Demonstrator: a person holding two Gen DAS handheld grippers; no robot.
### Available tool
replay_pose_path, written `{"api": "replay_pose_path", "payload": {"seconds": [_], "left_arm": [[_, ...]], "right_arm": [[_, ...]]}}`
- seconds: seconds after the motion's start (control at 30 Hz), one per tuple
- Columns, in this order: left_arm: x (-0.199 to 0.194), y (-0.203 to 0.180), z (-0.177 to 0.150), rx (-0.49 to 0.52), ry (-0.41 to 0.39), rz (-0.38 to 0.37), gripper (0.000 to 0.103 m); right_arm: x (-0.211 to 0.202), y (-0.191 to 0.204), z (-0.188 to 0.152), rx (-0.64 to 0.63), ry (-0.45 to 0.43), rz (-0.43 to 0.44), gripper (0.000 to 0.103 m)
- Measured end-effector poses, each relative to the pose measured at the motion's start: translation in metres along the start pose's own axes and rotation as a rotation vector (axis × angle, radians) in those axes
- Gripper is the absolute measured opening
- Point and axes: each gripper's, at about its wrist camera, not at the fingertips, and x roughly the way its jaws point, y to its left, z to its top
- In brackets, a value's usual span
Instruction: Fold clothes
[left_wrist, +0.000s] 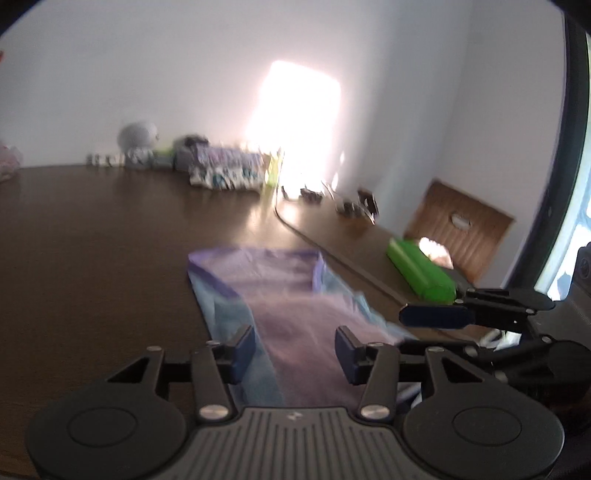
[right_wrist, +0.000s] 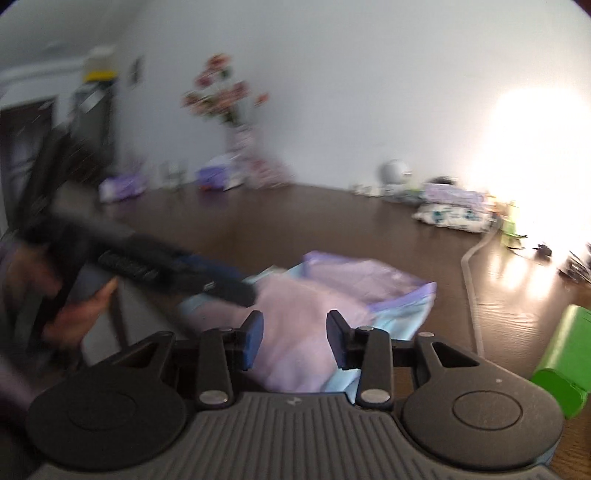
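Note:
A lilac and light-blue garment (left_wrist: 280, 295) lies partly folded on the dark wooden table (left_wrist: 92, 240), its purple-trimmed edge at the far end. My left gripper (left_wrist: 295, 350) hovers over its near end, jaws apart, with cloth showing below the gap and nothing pinched. The right gripper's blue fingers (left_wrist: 436, 316) reach in from the right beside the cloth. In the right wrist view, the right gripper (right_wrist: 295, 339) stands open above the garment (right_wrist: 351, 280). The left gripper (right_wrist: 221, 282), held by a hand (right_wrist: 85, 306), crosses in from the left, its tip at the cloth; the view is blurred.
A green box (left_wrist: 421, 273) (right_wrist: 565, 350) lies on the table right of the garment, and a cable (left_wrist: 314, 236) runs between them. Packets (left_wrist: 225, 170), a round grey toy (left_wrist: 138, 138) and a flower vase (right_wrist: 236, 140) line the wall. A wooden panel (left_wrist: 458, 229) stands past the table's right edge.

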Motion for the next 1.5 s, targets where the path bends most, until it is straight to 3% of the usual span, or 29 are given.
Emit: {"api": "replay_pose_path", "payload": {"seconds": [0.1,0.23,0.3,0.37,0.47,0.57,0.63,0.73,0.8,0.83,1.0,1.03,1.1,1.17,1.23,1.3,1.33,1.43,1.5], "left_arm": [[0.011,-0.003,-0.005,0.007,0.009,0.040,0.048],[0.026,-0.004,0.003,-0.004,0.013,0.065,0.053],[0.030,-0.006,0.002,0.019,0.007,0.075,0.063],[0.035,-0.008,0.002,0.044,0.001,0.084,0.066],[0.019,0.004,0.005,-0.040,-0.037,0.031,0.066],[-0.003,0.013,0.003,-0.079,-0.126,-0.030,0.067],[-0.014,0.012,-0.002,-0.039,-0.171,-0.080,0.067],[-0.011,0.001,-0.006,0.037,-0.133,-0.111,0.057],[0.000,-0.002,-0.009,0.087,-0.070,-0.070,0.035],[0.006,-0.003,-0.011,0.105,-0.041,-0.048,0.035],[0.009,0.007,-0.007,0.075,-0.025,-0.092,0.038],[0.010,0.010,-0.006,0.065,-0.017,-0.093,0.040],[0.014,0.014,-0.005,0.069,0.010,-0.074,0.055],[0.011,0.021,0.003,0.054,0.029,-0.105,0.057],[0.004,0.036,0.022,0.012,0.004,-0.152,0.059],[0.011,0.053,0.048,-0.026,-0.008,-0.084,0.088],[0.018,0.062,0.062,-0.051,0.000,-0.030,0.090],[0.055,0.085,0.091,-0.113,-0.018,0.067,0.086],[0.079,0.098,0.106,-0.142,-0.004,0.095,0.082]], "right_arm": [[0.010,0.003,-0.010,-0.036,0.037,-0.003,0.041],[0.018,-0.013,-0.007,0.022,0.042,0.014,0.042],[0.022,-0.024,-0.008,0.047,0.060,0.015,0.049],[0.021,-0.031,-0.006,0.064,0.072,0.020,0.049],[0.011,-0.035,0.002,0.096,0.034,0.024,0.050],[0.017,-0.043,0.008,0.150,0.024,0.021,0.050],[0.023,-0.047,0.007,0.185,0.033,0.024,0.049],[0.034,-0.052,0.002,0.226,0.054,0.009,0.047],[0.036,-0.053,-0.001,0.246,0.048,-0.003,0.047],[0.036,-0.053,-0.002,0.256,0.043,-0.008,0.047],[0.029,-0.054,0.002,0.273,0.022,-0.011,0.047],[0.026,-0.056,0.003,0.278,0.004,-0.013,0.047],[0.030,-0.059,0.004,0.264,0.041,-0.036,0.047],[0.037,-0.064,0.004,0.263,0.090,-0.018,0.047],[0.037,-0.075,0.019,0.284,0.077,-0.016,0.047],[0.042,-0.090,0.036,0.317,0.068,-0.040,0.053],[0.048,-0.101,0.046,0.344,0.066,-0.074,0.055],[0.092,-0.138,0.069,0.423,0.189,-0.206,0.059],[0.116,-0.151,0.076,0.440,0.221,-0.210,0.058]]}}
